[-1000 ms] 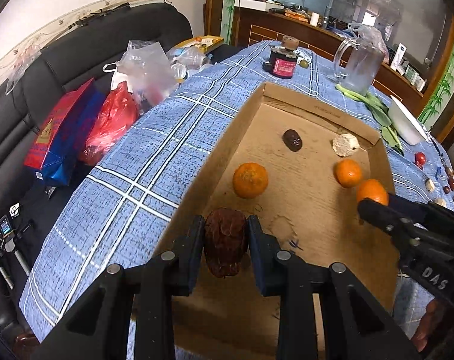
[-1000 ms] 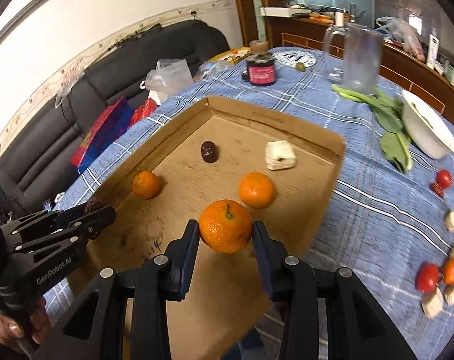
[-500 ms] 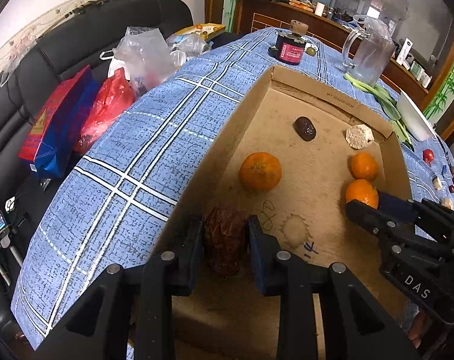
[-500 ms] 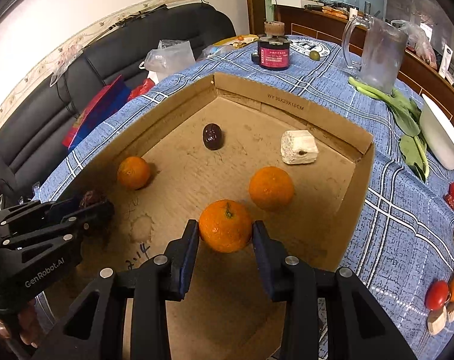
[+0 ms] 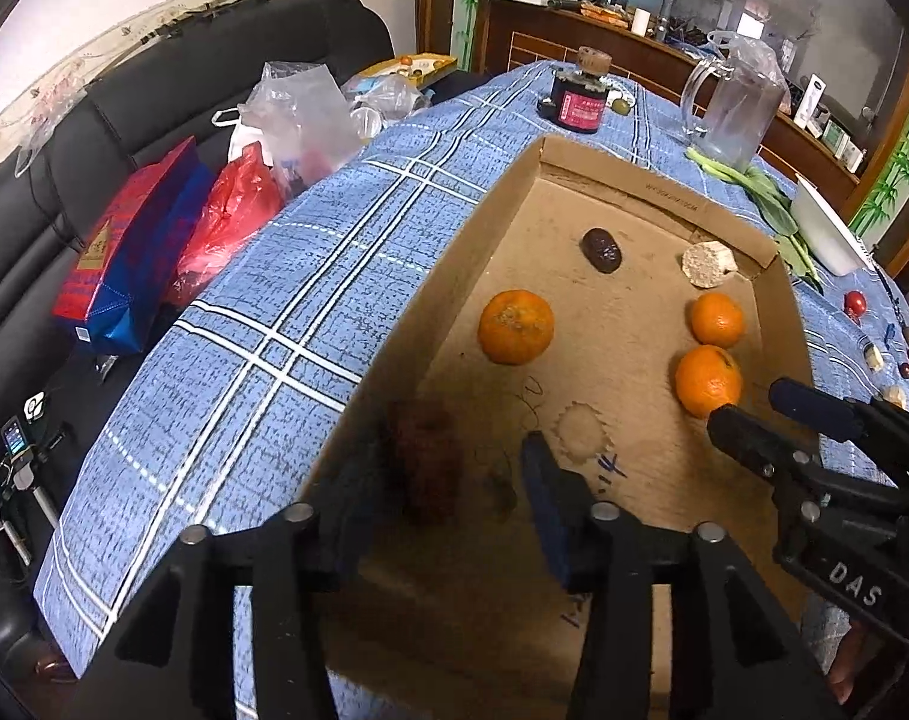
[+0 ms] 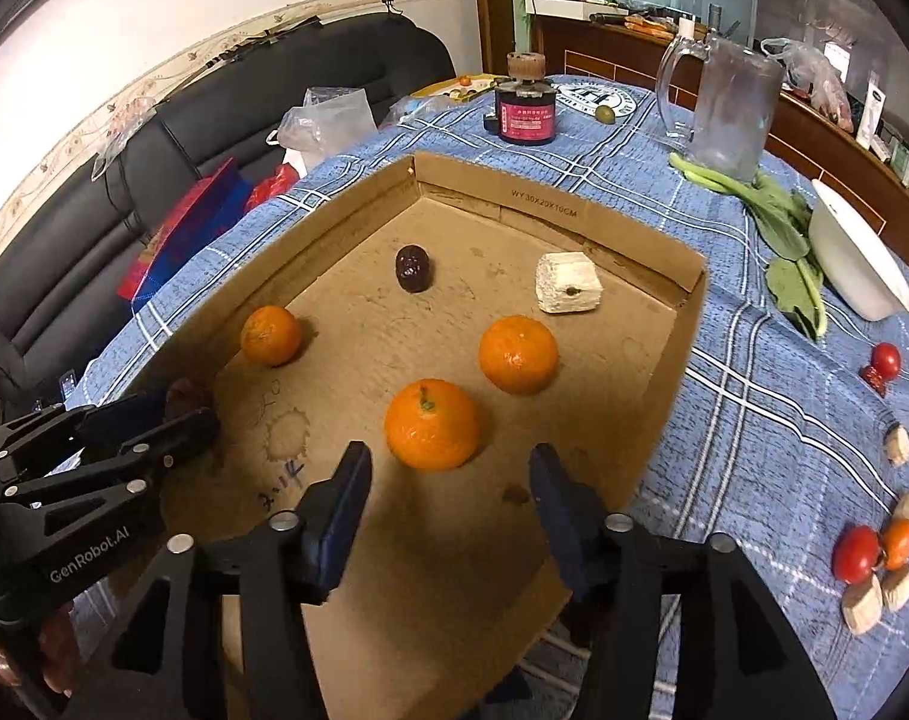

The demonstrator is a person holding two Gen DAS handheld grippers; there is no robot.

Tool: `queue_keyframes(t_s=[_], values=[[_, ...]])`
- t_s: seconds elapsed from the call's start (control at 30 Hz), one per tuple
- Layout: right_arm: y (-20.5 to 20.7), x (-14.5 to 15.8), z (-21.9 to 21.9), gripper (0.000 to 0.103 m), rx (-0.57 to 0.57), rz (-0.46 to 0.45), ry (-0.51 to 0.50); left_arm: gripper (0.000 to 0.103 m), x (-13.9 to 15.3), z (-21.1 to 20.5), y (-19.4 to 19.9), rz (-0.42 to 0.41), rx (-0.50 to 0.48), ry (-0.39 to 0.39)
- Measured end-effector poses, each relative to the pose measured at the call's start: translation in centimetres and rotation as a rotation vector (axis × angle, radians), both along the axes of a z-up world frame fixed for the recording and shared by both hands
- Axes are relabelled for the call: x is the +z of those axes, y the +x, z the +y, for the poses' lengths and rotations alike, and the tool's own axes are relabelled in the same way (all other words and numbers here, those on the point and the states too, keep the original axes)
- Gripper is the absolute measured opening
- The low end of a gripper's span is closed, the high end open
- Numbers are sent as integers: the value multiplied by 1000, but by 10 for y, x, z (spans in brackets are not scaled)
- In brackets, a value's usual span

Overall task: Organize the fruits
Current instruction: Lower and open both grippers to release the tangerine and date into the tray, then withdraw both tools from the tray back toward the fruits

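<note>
A shallow cardboard box [image 5: 628,192] [image 6: 550,210] lies on the blue checked tablecloth. Inside it are three oranges, a dark date [image 5: 601,249] [image 6: 413,267] and a white chunk [image 6: 568,283]. My left gripper [image 5: 442,480] is open; a dark red wrinkled fruit [image 5: 427,456] lies on the box floor between its fingers. My right gripper [image 6: 448,474] is open; an orange [image 6: 431,423] [image 5: 707,380] rests on the box floor just ahead of its fingers. The other oranges sit at left [image 6: 270,335] and middle [image 6: 518,353].
Cherry tomatoes [image 6: 856,549] and pale chunks [image 6: 862,603] lie on the cloth to the right. A white bowl [image 6: 856,264], greens [image 6: 778,222], a glass jug [image 6: 724,108] and a dark jar [image 6: 525,114] stand behind the box. Bags [image 5: 214,228] lie on the sofa at left.
Both grippers lowered into the box and opened. The left let go of the dark red fruit, the right let go of the orange; both fruits now rest on the box floor.
</note>
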State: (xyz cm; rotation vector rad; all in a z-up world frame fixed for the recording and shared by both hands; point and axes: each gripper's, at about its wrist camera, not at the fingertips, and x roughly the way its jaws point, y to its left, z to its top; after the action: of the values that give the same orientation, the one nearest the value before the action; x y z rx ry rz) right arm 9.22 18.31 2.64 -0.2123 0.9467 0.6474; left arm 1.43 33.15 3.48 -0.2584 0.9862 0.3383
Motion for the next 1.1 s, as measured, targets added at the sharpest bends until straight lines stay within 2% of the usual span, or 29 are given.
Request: queue_keyframes(t_s=[0.1, 0.17, 0.47, 0.7, 0.77, 0.87, 1.1], values=[[-11, 7, -5, 67, 2, -14, 8, 54, 7, -6, -8, -18, -5, 8], [-17, 13, -8, 67, 3, -20, 12, 62, 12, -9, -14, -29, 2, 14], [-57, 32, -39, 71, 2, -74, 10, 66, 36, -18, -48, -76, 48, 45], [-82, 37, -95, 71, -51, -49, 49, 66, 44, -35, -75, -95, 71, 114], [-90, 37, -114, 72, -75, -49, 55, 66, 45, -48, -82, -101, 56, 140], [-100, 33, -150, 76, -134, -41, 52, 66, 46, -66, -85, -116, 21, 127], [-106, 15, -236, 76, -299, 0, 60, 69, 48, -134, -67, -112, -130, 116]])
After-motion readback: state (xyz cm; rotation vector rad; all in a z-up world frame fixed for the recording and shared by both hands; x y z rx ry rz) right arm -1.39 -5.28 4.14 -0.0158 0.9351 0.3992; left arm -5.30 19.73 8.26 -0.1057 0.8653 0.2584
